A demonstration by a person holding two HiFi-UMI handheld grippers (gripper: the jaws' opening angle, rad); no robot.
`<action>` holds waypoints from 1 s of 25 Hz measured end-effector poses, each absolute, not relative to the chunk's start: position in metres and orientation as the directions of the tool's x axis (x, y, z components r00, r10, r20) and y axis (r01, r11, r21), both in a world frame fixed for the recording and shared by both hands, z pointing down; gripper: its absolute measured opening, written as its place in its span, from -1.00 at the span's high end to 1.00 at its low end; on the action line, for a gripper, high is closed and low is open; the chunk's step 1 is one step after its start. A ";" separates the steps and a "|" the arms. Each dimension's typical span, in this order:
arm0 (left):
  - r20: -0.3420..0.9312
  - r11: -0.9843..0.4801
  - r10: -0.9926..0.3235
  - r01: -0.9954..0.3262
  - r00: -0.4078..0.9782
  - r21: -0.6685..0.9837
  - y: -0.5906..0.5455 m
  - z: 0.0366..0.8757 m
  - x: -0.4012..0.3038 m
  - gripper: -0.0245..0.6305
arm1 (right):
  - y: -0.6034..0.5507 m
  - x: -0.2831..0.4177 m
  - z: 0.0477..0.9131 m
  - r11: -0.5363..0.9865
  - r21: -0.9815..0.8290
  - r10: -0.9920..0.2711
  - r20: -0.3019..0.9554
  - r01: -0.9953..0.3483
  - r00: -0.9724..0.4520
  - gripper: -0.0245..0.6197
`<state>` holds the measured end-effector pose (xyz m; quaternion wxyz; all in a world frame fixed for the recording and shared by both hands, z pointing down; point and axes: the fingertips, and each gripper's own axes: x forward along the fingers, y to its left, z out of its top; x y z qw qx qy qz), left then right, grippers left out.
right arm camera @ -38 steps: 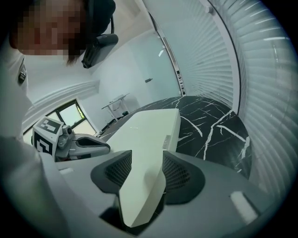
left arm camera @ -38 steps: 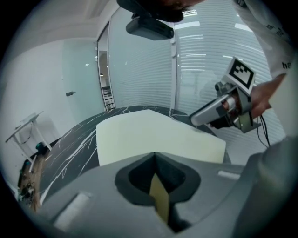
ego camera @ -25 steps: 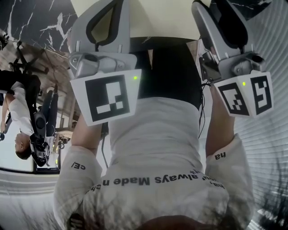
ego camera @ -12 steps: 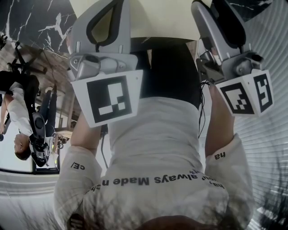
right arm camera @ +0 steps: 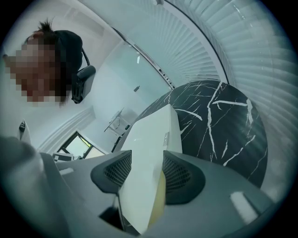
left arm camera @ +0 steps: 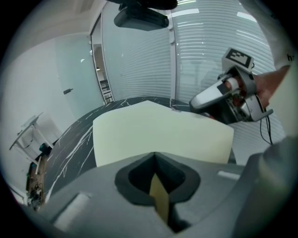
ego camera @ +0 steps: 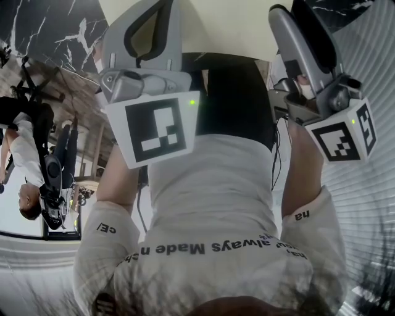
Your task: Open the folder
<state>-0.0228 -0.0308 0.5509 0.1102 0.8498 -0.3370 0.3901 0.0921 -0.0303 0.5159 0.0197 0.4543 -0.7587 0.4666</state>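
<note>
A cream folder (ego camera: 225,24) is held up between both grippers, above a black marble table (right arm camera: 219,121). In the left gripper view the folder (left arm camera: 158,132) spreads out broad and flat ahead, and my left gripper (left arm camera: 157,188) is shut on its near edge. The right gripper view shows the folder (right arm camera: 151,135) edge-on, with my right gripper (right arm camera: 145,174) shut on it, a mesh pad on each side. My right gripper (left arm camera: 228,100) also shows at the folder's far right corner. In the head view the left gripper (ego camera: 148,15) and right gripper (ego camera: 302,18) reach up to the folder.
The holder's white shirt (ego camera: 216,203) fills the middle of the head view. Another person (ego camera: 28,160) stands at the far left. Slatted blinds (left arm camera: 209,46) line the wall behind the table. A desk chair (right arm camera: 84,76) shows in the right gripper view.
Both grippers have shifted slightly to the right, and the right one has tilted more, its marker cube moving right and down. The folder stays held at both ends.
</note>
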 end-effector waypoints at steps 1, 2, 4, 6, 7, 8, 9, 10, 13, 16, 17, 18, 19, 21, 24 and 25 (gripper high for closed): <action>0.739 -0.748 -0.485 -0.659 0.467 -0.074 -0.031 0.552 -0.023 0.93 | -0.031 0.092 0.515 0.149 -0.701 -0.675 0.444 -0.698 -0.590 0.27; 0.742 -0.748 -0.483 -0.659 0.464 -0.075 -0.031 0.552 -0.024 0.93 | -0.031 0.092 0.514 0.146 -0.711 -0.679 0.434 -0.688 -0.593 0.27; 0.745 -0.748 -0.484 -0.659 0.459 -0.080 -0.031 0.553 -0.024 0.93 | -0.030 0.092 0.512 0.145 -0.721 -0.683 0.423 -0.678 -0.596 0.27; 0.744 -0.747 -0.487 -0.660 0.457 -0.084 -0.031 0.553 -0.024 0.93 | -0.030 0.092 0.510 0.150 -0.720 -0.682 0.421 -0.677 -0.598 0.27; 0.744 -0.746 -0.487 -0.660 0.457 -0.083 -0.031 0.553 -0.024 0.93 | -0.030 0.091 0.510 0.152 -0.722 -0.682 0.418 -0.675 -0.600 0.27; 0.745 -0.746 -0.486 -0.661 0.457 -0.081 -0.031 0.553 -0.024 0.93 | -0.030 0.091 0.508 0.153 -0.726 -0.682 0.414 -0.671 -0.603 0.27; 0.747 -0.746 -0.484 -0.662 0.456 -0.079 -0.031 0.553 -0.024 0.93 | -0.030 0.091 0.507 0.152 -0.732 -0.684 0.407 -0.664 -0.605 0.27; 0.748 -0.746 -0.482 -0.662 0.456 -0.077 -0.031 0.554 -0.024 0.93 | -0.030 0.092 0.506 0.149 -0.739 -0.686 0.401 -0.657 -0.607 0.27; 0.750 -0.746 -0.476 -0.662 0.458 -0.069 -0.032 0.554 -0.023 0.93 | -0.031 0.092 0.505 0.147 -0.748 -0.686 0.395 -0.648 -0.612 0.27; 0.754 -0.745 -0.473 -0.663 0.456 -0.067 -0.032 0.555 -0.024 0.93 | -0.030 0.092 0.501 0.150 -0.758 -0.689 0.381 -0.635 -0.617 0.27; 0.754 -0.745 -0.473 -0.663 0.456 -0.066 -0.032 0.555 -0.024 0.93 | -0.030 0.091 0.498 0.156 -0.763 -0.690 0.371 -0.628 -0.621 0.27; 0.754 -0.745 -0.472 -0.664 0.457 -0.064 -0.032 0.555 -0.024 0.93 | -0.030 0.090 0.495 0.164 -0.768 -0.692 0.358 -0.619 -0.627 0.31; 0.754 -0.745 -0.471 -0.665 0.458 -0.061 -0.032 0.555 -0.024 0.93 | -0.030 0.089 0.491 0.173 -0.770 -0.691 0.349 -0.614 -0.633 0.33; 0.754 -0.745 -0.471 -0.664 0.458 -0.062 -0.033 0.555 -0.024 0.93 | -0.031 0.088 0.488 0.188 -0.762 -0.686 0.350 -0.620 -0.638 0.34; 0.750 -0.742 -0.470 -0.669 0.465 -0.050 -0.033 0.552 -0.023 0.93 | -0.030 0.089 0.488 0.187 -0.759 -0.683 0.356 -0.624 -0.638 0.33; 0.747 -0.737 -0.465 -0.675 0.475 -0.029 -0.033 0.551 -0.022 0.93 | -0.030 0.089 0.487 0.188 -0.758 -0.682 0.357 -0.625 -0.638 0.33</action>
